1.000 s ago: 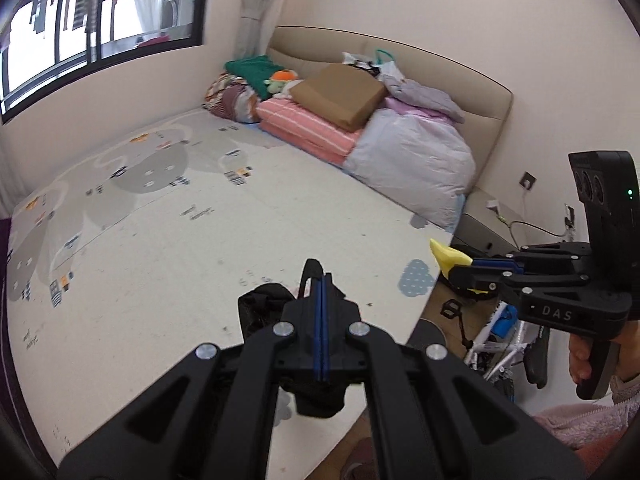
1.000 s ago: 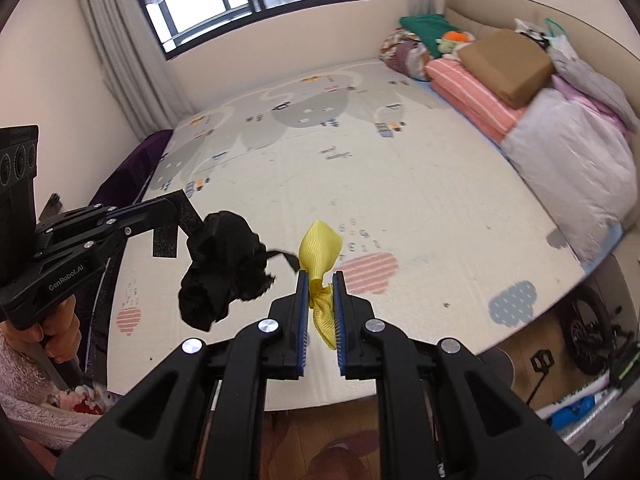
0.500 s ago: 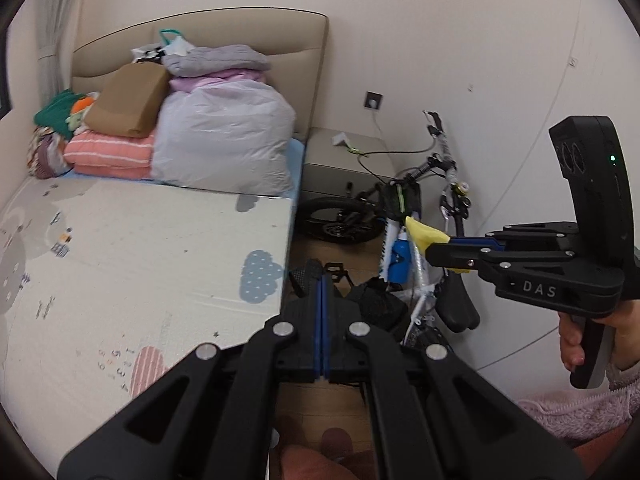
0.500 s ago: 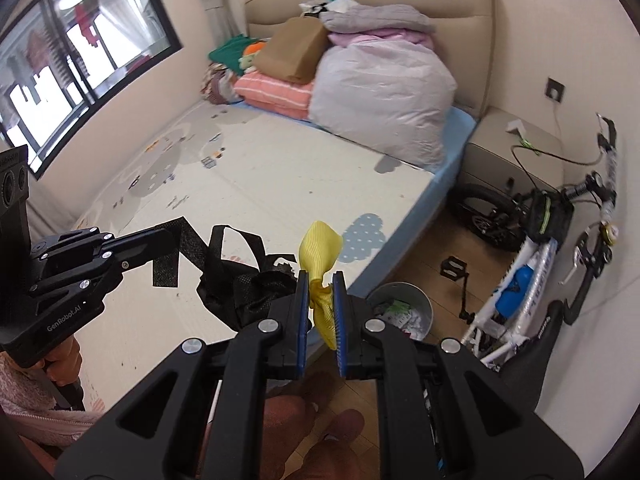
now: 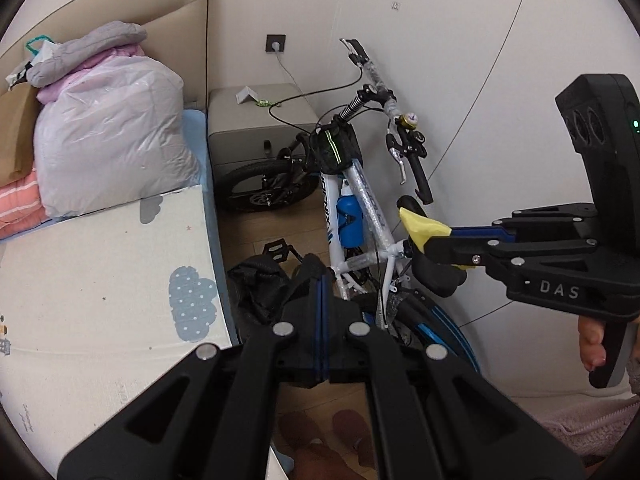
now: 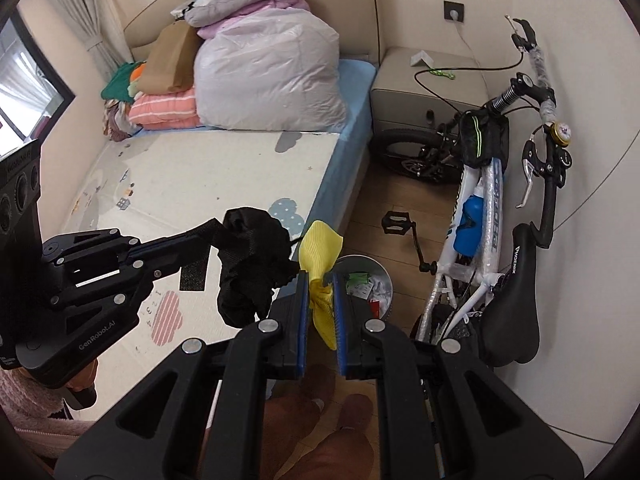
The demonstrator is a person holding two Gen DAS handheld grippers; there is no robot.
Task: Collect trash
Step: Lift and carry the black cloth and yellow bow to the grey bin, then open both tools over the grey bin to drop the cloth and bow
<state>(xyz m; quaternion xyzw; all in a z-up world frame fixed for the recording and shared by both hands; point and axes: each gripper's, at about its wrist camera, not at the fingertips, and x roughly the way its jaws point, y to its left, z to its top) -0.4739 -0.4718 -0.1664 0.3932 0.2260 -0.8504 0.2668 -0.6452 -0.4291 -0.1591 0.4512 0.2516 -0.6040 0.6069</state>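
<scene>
Both grippers have swung away from the bed toward the bicycle (image 6: 480, 200) and the floor beside it since a second ago. The left gripper (image 5: 322, 280) has its fingers pressed together on a crumpled black strap bundle (image 6: 250, 258) that hangs from their tips. The right gripper (image 6: 320, 292) has its fingers narrowly parted, pinching a yellow ribbon (image 6: 320, 248) that sticks up past their tips. Just beyond the right fingers stands a grey trash bin (image 6: 370, 280) on the floor.
</scene>
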